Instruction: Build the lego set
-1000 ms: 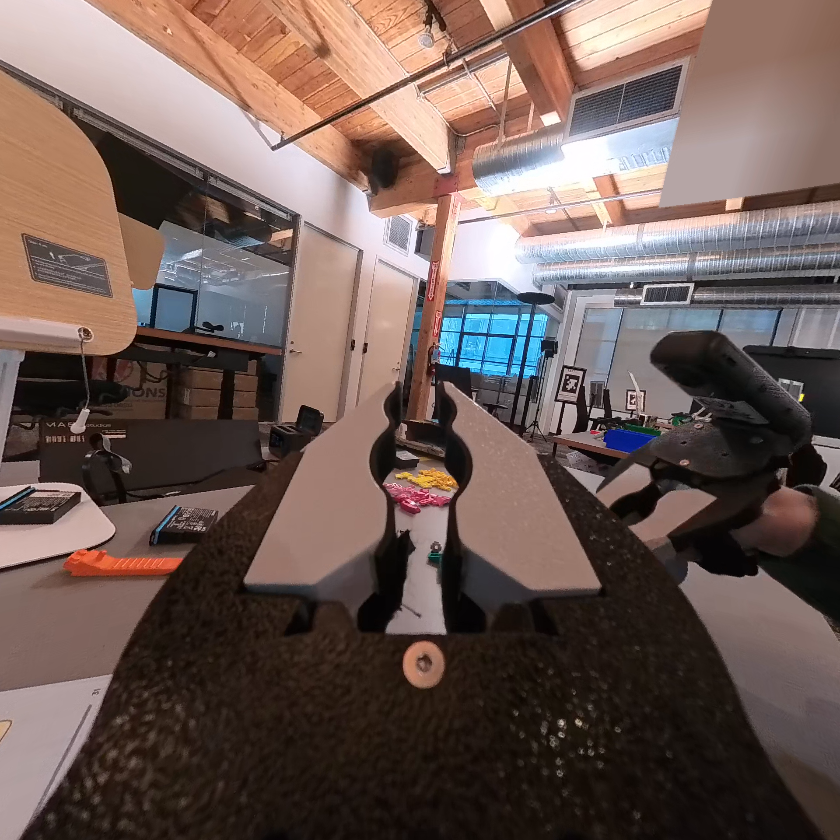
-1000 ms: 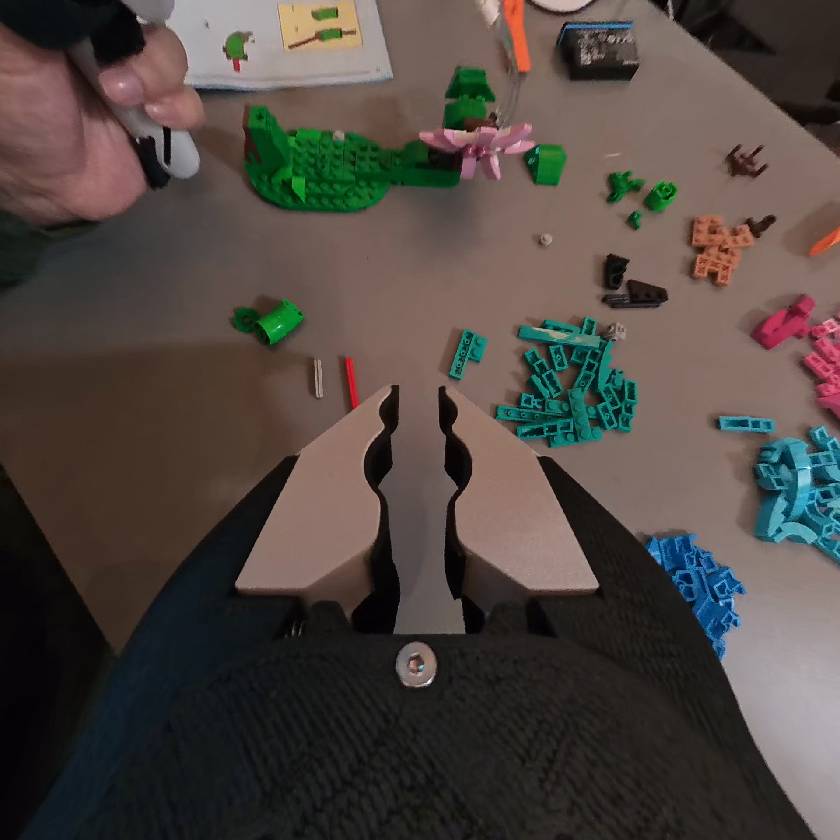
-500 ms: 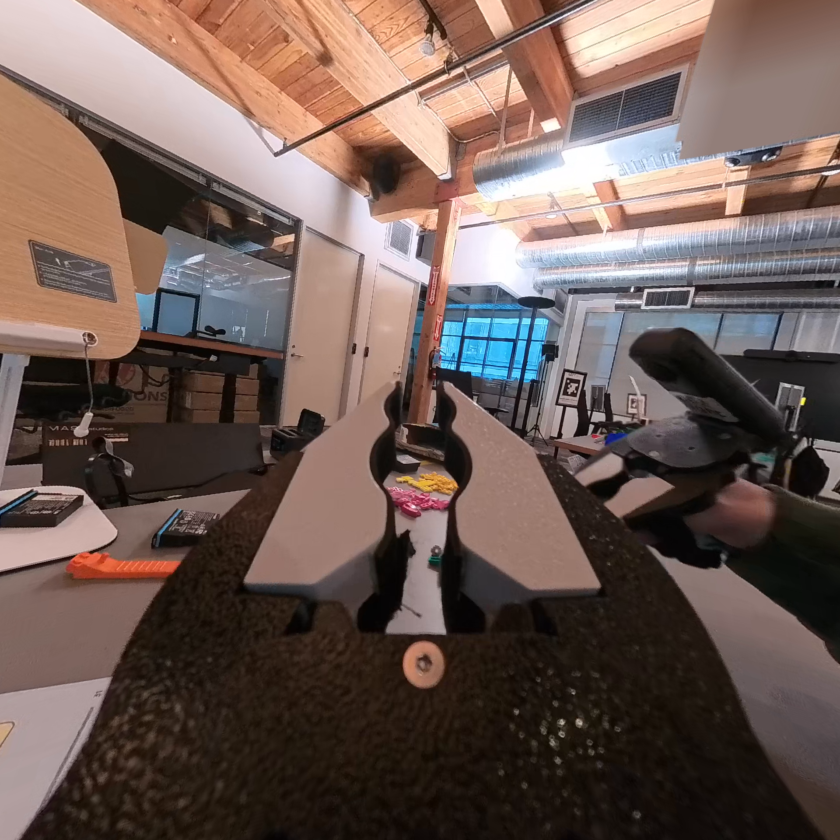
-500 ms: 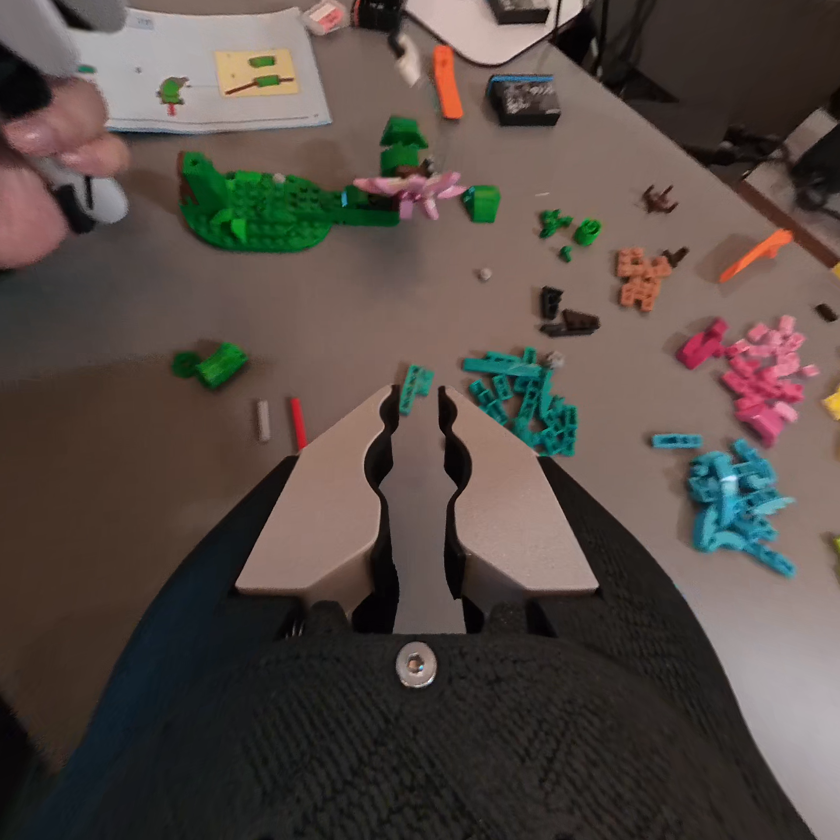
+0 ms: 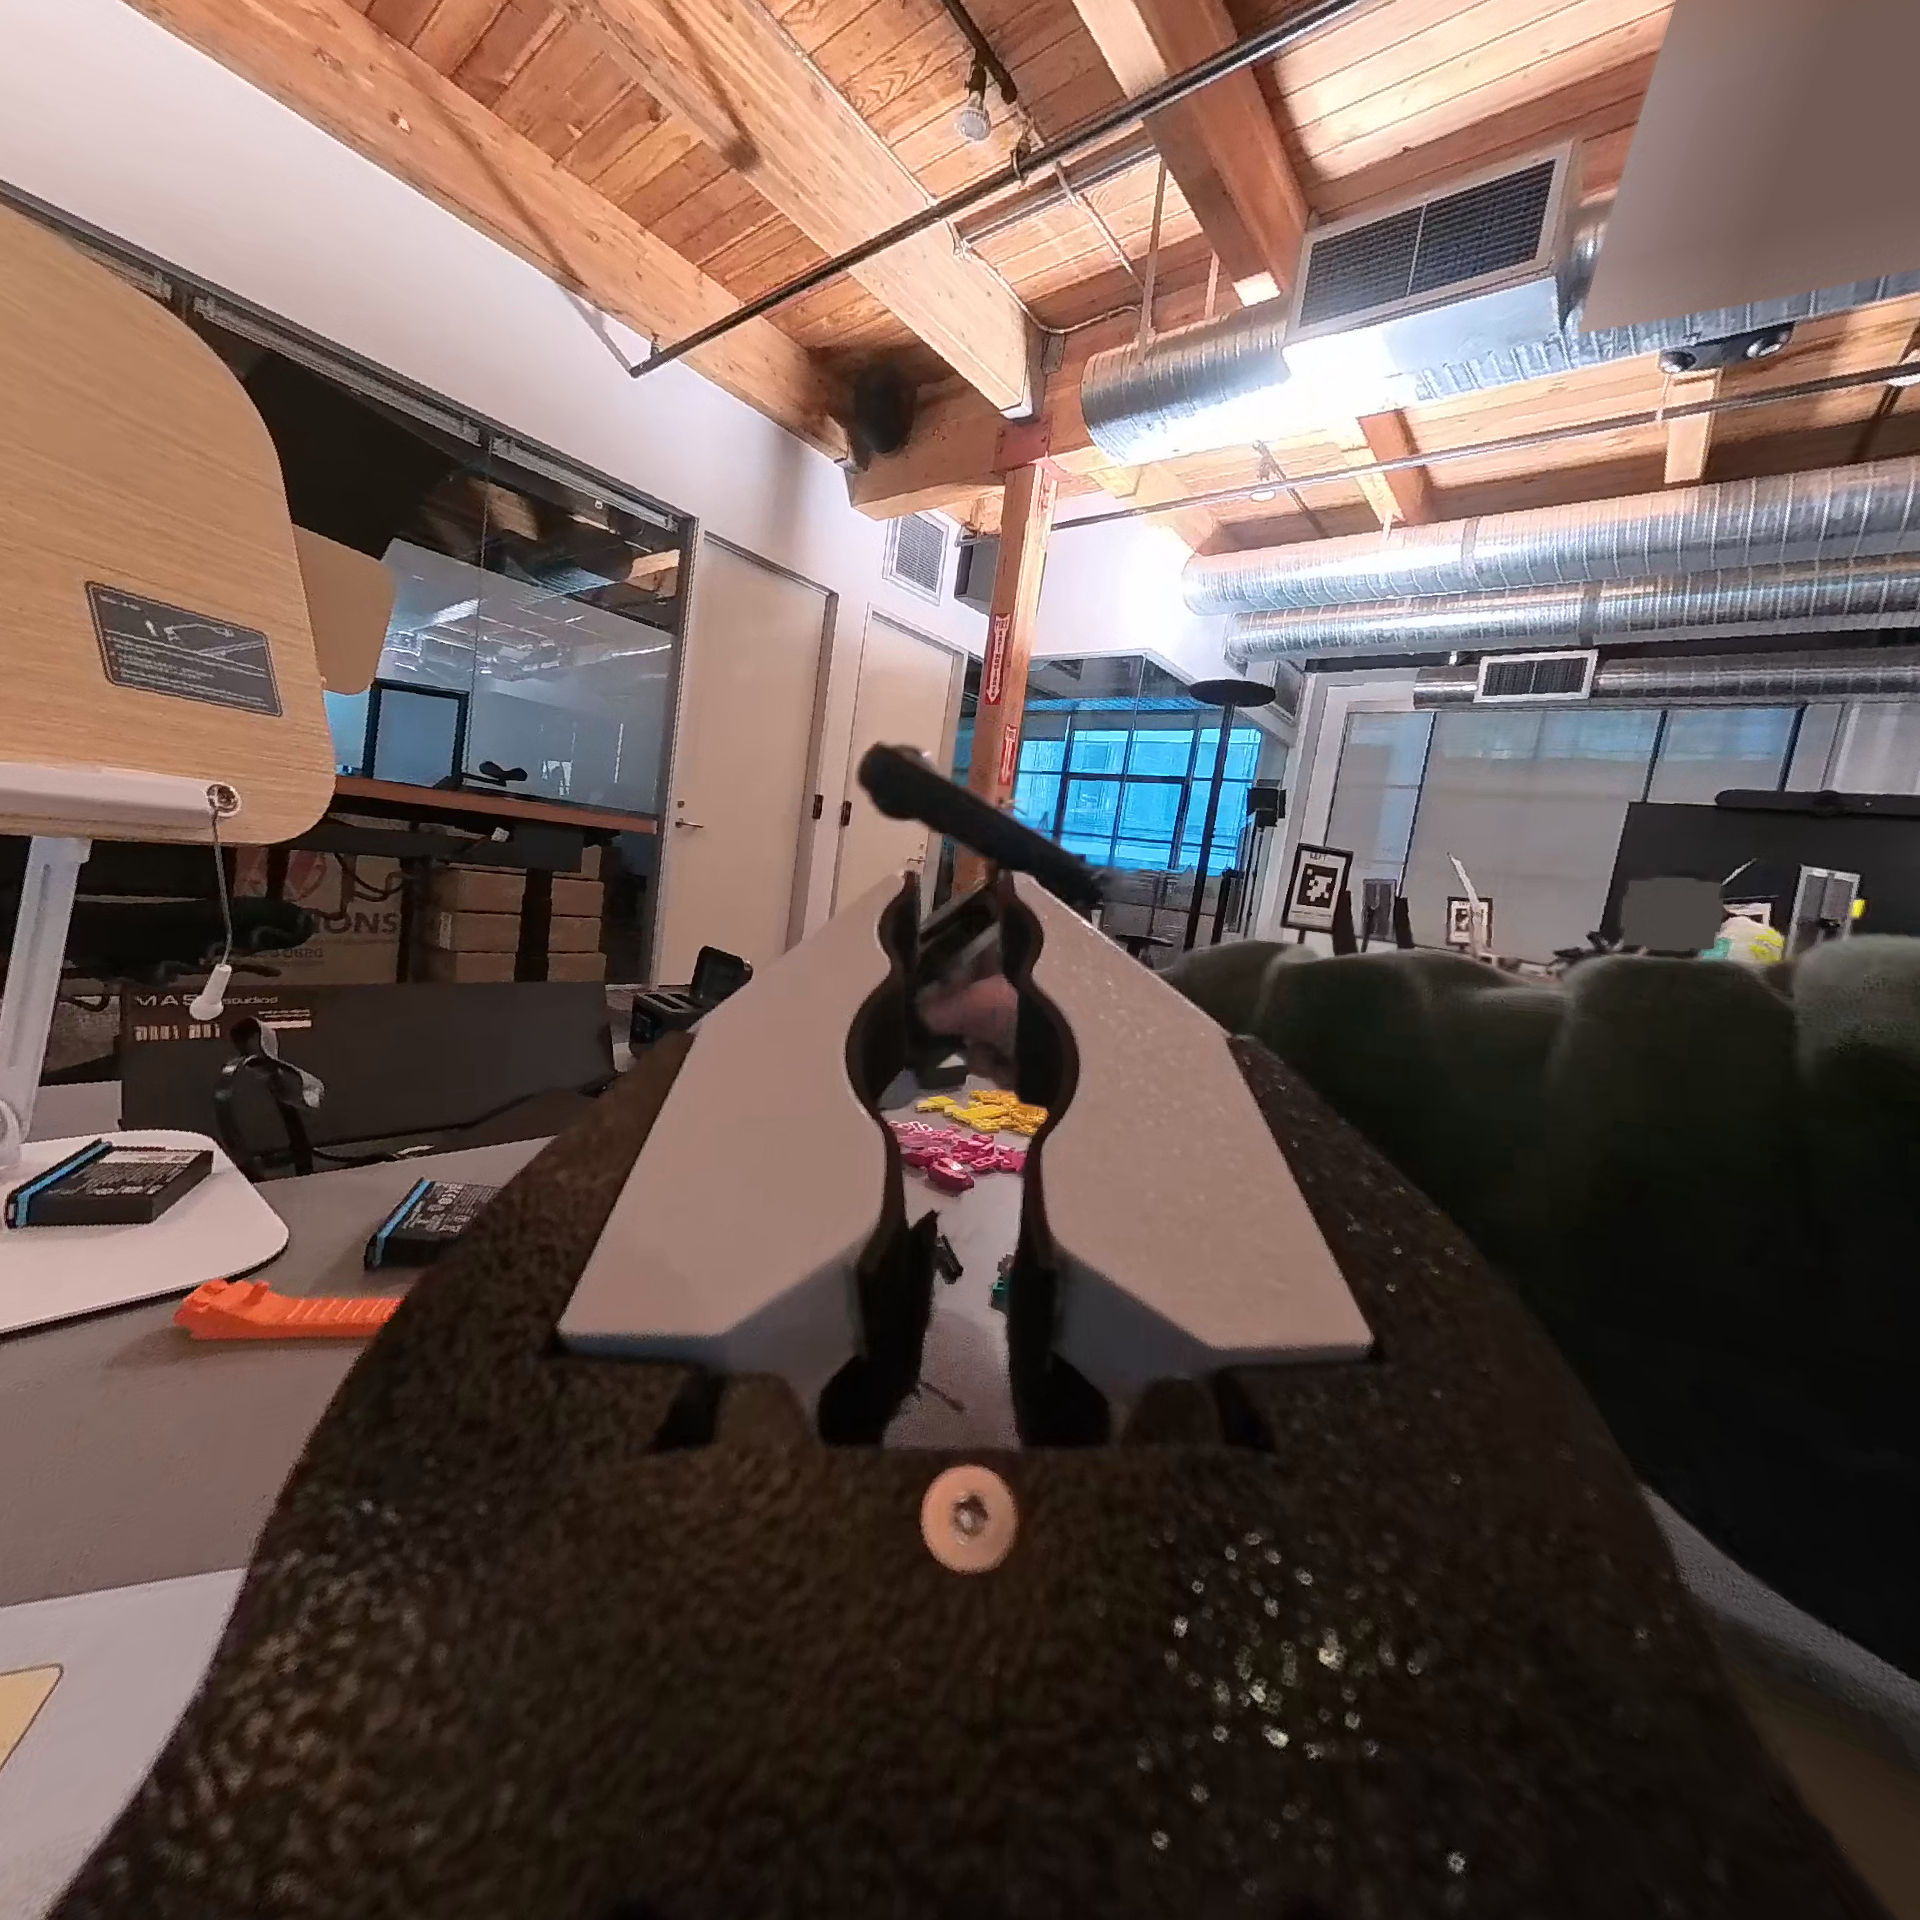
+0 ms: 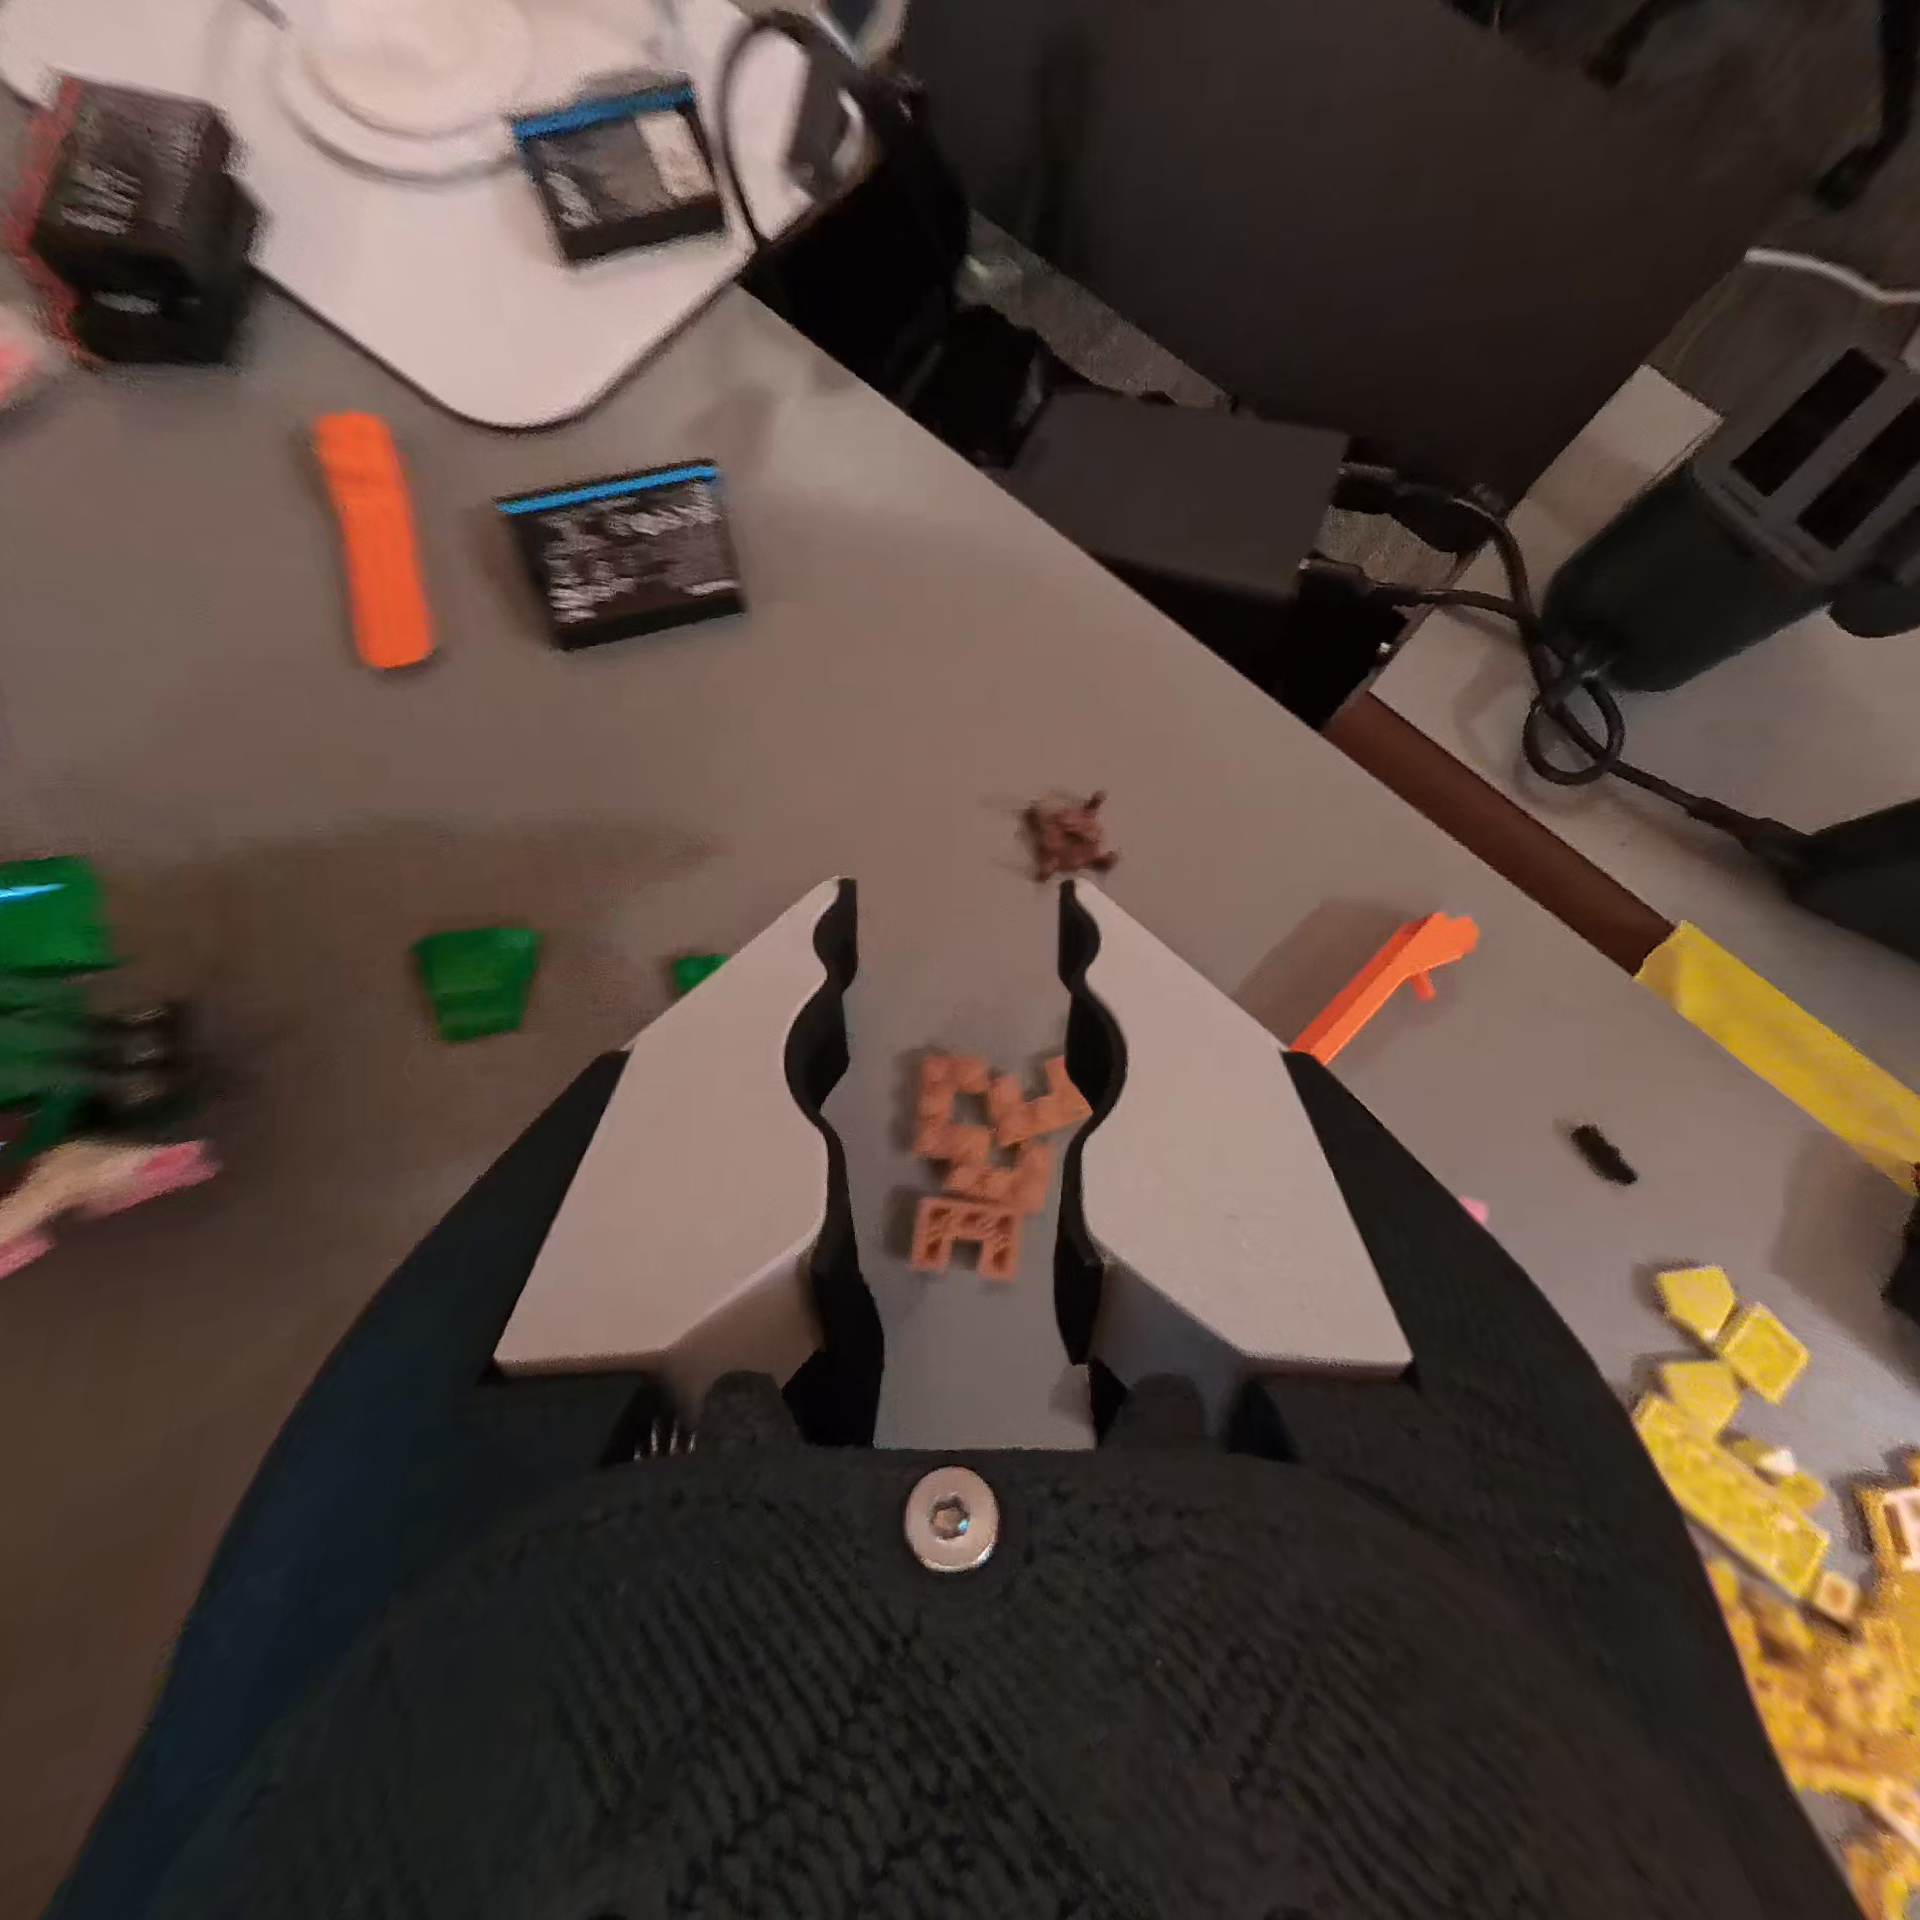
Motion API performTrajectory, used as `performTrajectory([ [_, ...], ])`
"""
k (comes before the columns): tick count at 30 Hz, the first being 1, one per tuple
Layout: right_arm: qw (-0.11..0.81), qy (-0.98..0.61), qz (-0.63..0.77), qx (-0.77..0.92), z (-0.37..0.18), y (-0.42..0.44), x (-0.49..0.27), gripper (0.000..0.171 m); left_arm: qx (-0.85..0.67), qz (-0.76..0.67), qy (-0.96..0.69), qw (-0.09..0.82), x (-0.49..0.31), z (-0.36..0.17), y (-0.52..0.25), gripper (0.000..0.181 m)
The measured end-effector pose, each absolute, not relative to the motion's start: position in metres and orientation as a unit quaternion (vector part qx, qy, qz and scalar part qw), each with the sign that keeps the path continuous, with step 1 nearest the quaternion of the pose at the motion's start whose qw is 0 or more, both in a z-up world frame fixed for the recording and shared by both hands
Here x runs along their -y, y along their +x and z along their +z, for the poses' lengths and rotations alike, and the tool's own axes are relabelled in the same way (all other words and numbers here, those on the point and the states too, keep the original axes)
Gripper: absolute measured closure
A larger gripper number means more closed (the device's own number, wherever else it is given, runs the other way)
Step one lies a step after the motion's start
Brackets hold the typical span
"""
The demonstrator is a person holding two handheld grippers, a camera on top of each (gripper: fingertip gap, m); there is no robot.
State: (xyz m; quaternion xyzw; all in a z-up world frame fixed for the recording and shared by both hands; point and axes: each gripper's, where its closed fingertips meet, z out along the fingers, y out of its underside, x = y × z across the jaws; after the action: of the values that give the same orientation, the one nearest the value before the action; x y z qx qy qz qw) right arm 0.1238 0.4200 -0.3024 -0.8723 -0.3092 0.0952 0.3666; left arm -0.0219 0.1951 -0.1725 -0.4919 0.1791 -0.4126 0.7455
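Note:
My right gripper (image 6: 958,899) is open and empty, hovering over a small cluster of tan Lego pieces (image 6: 977,1153) that shows between its fingers. A clump of brown pieces (image 6: 1065,831) lies just beyond its right fingertip. The green build (image 6: 52,1008) with a pink flower (image 6: 104,1184) is blurred at the left edge. A loose green piece (image 6: 473,982) lies beside it. My left gripper (image 5: 956,894) is shut and empty, held level above the table. Beyond its tips I see the right gripper (image 5: 977,826) and pink pieces (image 5: 951,1153) and yellow pieces (image 5: 987,1112).
A yellow pile (image 6: 1766,1507) lies at the right. Two orange brick separators (image 6: 374,540) (image 6: 1382,987) and a black box (image 6: 623,551) lie on the grey table. The table edge (image 6: 1195,623) runs diagonally behind. A dark green sleeve (image 5: 1558,1143) fills the right of the left wrist view. My right fingertips sit around 30 cm from my left ones.
My right gripper has swung away from the teal pile to over the tan pieces and opened wider. In the left wrist view it and the sleeve crossed leftward. The left gripper has stayed put.

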Motion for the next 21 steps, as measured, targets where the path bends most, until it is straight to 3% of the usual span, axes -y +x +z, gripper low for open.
performTrajectory([
  [4,0.32,-0.884,0.108,0.324,-0.33,0.125,-0.445,0.123,-0.179,-0.412,-0.494,0.745,-0.196,-0.173,-0.022,0.17],
  [12,0.27,-0.9,0.09,0.329,-0.353,0.137,-0.459,0.13,-0.179,-0.407,-0.497,0.745,-0.199,-0.175,-0.023,0.17],
  [21,0.275,-0.892,0.102,0.345,-0.354,0.13,-0.458,0.146,-0.177,-0.409,-0.499,0.743,-0.2,-0.176,-0.023,0.17],
])
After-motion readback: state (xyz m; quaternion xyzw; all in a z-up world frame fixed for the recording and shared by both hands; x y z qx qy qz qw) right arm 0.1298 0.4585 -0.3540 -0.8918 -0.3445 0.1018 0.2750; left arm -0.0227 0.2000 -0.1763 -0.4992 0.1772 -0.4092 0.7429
